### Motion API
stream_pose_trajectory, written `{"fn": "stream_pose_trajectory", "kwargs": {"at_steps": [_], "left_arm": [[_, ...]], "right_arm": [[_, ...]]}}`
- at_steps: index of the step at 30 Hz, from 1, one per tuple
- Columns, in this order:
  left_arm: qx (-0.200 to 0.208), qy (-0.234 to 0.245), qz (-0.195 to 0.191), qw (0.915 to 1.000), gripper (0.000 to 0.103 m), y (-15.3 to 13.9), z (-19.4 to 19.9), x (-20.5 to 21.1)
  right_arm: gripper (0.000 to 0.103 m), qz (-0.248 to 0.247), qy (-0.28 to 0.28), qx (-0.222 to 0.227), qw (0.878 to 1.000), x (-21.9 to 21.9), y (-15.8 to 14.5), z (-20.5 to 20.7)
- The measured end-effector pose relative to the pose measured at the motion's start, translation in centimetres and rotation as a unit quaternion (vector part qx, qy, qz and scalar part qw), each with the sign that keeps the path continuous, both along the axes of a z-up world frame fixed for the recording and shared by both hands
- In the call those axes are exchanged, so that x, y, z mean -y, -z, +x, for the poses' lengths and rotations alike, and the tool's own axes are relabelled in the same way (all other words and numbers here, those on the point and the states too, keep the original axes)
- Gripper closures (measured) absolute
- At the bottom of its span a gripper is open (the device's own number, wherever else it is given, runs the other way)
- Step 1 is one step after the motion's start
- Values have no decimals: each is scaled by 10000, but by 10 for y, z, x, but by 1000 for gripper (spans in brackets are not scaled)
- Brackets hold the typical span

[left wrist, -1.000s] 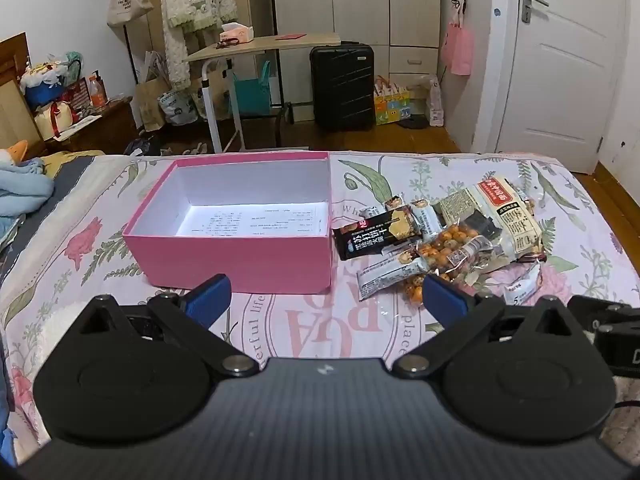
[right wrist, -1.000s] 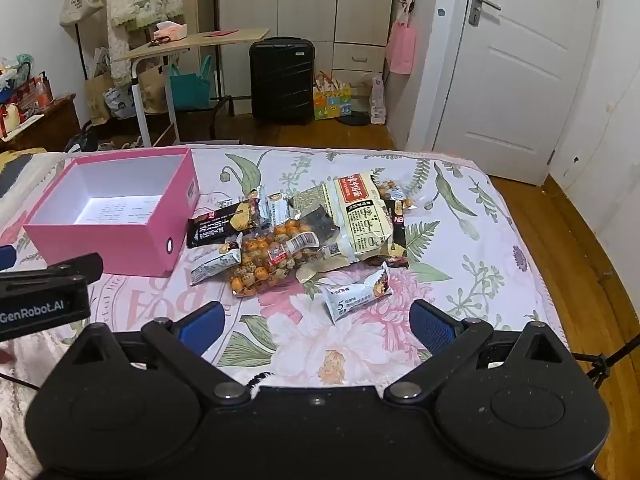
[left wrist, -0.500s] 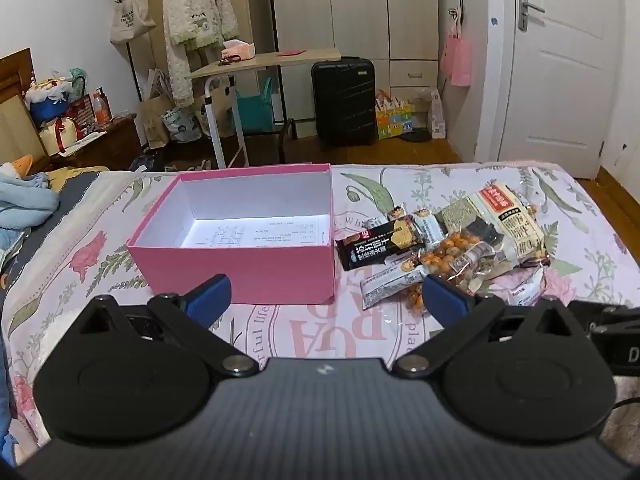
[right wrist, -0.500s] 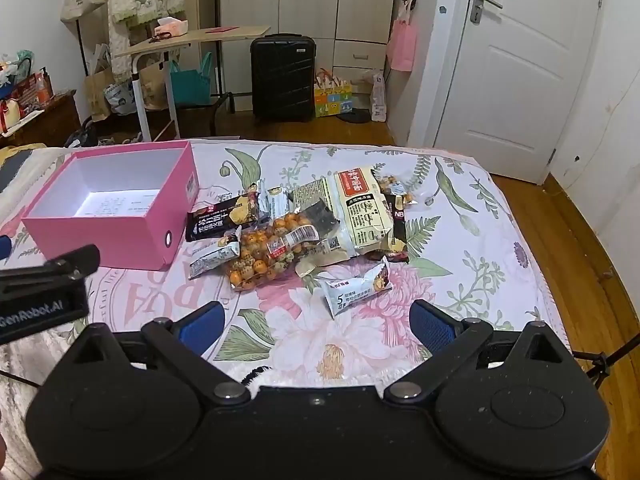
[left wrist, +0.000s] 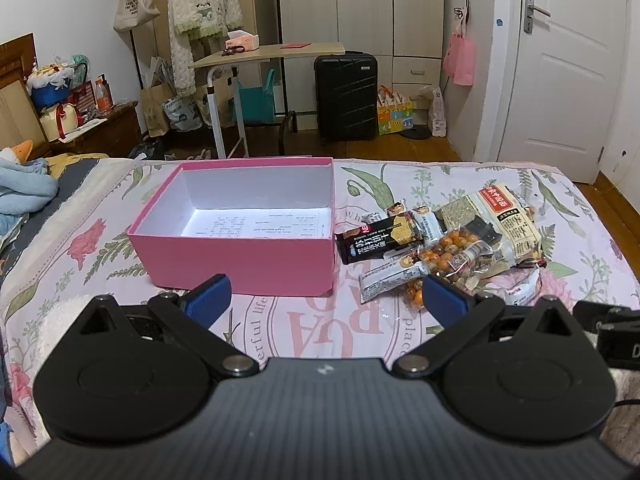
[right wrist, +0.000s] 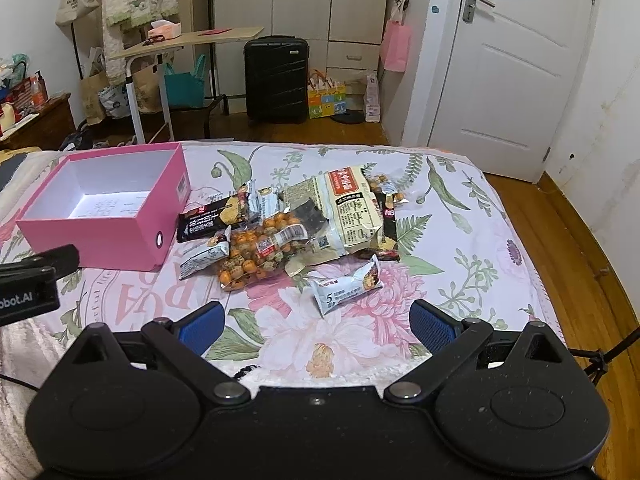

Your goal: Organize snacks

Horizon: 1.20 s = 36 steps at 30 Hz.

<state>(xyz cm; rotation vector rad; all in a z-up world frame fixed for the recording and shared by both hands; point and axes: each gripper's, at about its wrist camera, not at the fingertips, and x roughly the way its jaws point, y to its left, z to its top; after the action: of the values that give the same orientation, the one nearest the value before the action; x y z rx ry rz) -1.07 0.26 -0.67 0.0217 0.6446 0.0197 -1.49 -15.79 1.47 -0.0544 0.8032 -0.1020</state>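
Tools (left wrist: 326, 300) (right wrist: 314, 322) gape; pink box (left wrist: 240, 258) lies crosswise.

This is looking like a lived-in home bedroom. A bed (right wrist: 460, 240) under a floral sheet is filling the foreground, white wardrobe doors (left wrist: 360, 4) are lining the far wall, a black suitcase (left wrist: 346, 96) is standing on the wooden floor (right wrist: 560, 240), clothes (left wrist: 204, 4) and a tote bag (left wrist: 136, 4) are hanging up, and a white panelled door (right wrist: 516, 68) is closing off the right.
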Motion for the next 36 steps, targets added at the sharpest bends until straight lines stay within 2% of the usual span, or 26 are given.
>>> {"fn": "stream_pose_trajectory", "kwargs": {"at_steps": [7, 15, 24, 36], "left_arm": [[-97, -31, 19, 9999, 0, 4, -2, 1], [-269, 9, 16, 9996, 0, 9, -2, 4], [-655, 167, -147, 9976, 0, 14, -1, 6], [-512, 158, -229, 9983, 0, 5, -6, 0]], "right_arm": [[3, -35, 63, 127, 9999, 6, -4, -3], [3, -93, -119, 398, 9991, 1, -8, -14], [3, -120, -35, 242, 9996, 5, -4, -14], [3, -179, -13, 333, 9993, 9, -5, -21]]}}
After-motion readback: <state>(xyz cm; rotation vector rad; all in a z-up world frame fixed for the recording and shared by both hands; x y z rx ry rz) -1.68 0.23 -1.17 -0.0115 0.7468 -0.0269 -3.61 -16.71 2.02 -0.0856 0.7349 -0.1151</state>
